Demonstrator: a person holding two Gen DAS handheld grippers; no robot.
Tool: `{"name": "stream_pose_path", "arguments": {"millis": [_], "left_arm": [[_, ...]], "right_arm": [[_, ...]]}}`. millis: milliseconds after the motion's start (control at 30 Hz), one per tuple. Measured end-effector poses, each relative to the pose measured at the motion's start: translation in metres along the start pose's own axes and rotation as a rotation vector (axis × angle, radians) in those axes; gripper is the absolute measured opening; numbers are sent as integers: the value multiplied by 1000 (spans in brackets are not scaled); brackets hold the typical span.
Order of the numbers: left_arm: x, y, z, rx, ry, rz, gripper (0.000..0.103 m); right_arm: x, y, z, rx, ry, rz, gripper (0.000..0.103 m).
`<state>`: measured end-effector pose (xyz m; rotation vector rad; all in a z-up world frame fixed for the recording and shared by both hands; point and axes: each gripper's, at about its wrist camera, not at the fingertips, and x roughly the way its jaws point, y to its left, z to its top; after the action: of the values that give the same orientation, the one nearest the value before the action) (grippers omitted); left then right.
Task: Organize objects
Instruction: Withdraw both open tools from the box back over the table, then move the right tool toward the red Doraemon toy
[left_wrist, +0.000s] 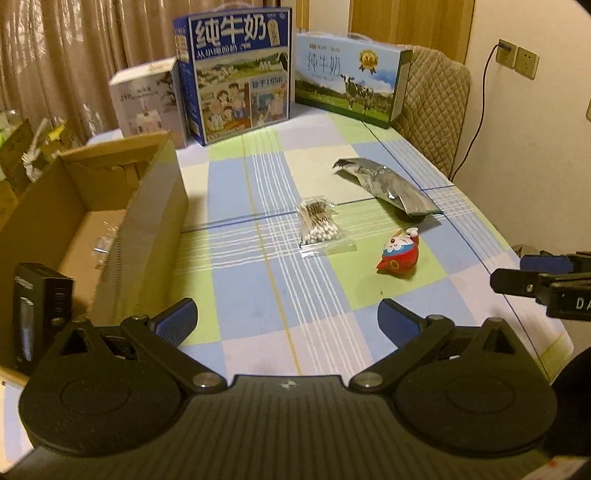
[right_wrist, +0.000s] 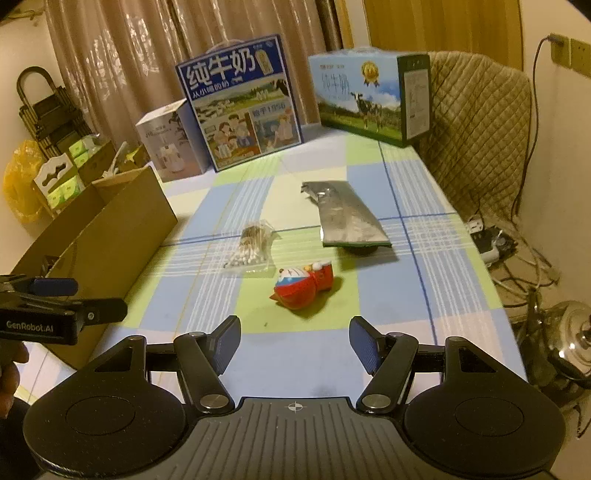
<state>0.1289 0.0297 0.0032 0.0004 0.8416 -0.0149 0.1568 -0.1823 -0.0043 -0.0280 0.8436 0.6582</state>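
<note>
A bag of cotton swabs (left_wrist: 319, 227) (right_wrist: 251, 247), a red Doraemon toy (left_wrist: 399, 253) (right_wrist: 303, 286) and a silver foil pouch (left_wrist: 388, 186) (right_wrist: 347, 216) lie on the checked tablecloth (left_wrist: 258, 280) (right_wrist: 424, 280). An open cardboard box (left_wrist: 147, 206) (right_wrist: 110, 236) stands at the table's left, with a black box (left_wrist: 37, 306) inside. My left gripper (left_wrist: 286, 321) (right_wrist: 74, 299) is open and empty beside the box. My right gripper (right_wrist: 293, 341) (left_wrist: 517, 273) is open and empty, just short of the toy.
Two milk cartons (left_wrist: 236, 74) (left_wrist: 351, 81) and a white box (left_wrist: 151, 99) stand at the table's far edge. A quilted chair (right_wrist: 480, 129) is at the back right. Cables and a metal pot (right_wrist: 569, 339) lie on the floor to the right.
</note>
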Motion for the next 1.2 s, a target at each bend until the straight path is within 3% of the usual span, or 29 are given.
{"name": "stream_pose_path", "arguments": {"millis": [167, 400, 533, 633, 933, 1200], "left_arm": [[24, 5, 7, -18, 9, -10, 102], [57, 12, 16, -27, 24, -23, 102], [76, 16, 19, -29, 29, -24, 102], [90, 18, 21, -32, 32, -33, 102], [128, 15, 23, 19, 28, -41, 102], [148, 22, 30, -2, 13, -81, 102]], "right_arm": [[24, -8, 11, -6, 19, 11, 63], [63, -12, 19, -125, 42, 31, 63], [81, -15, 17, -196, 37, 69, 75], [93, -18, 15, -205, 49, 92, 78], [122, -22, 18, -297, 95, 120, 79], [143, -23, 17, -385, 109, 138, 79]]}}
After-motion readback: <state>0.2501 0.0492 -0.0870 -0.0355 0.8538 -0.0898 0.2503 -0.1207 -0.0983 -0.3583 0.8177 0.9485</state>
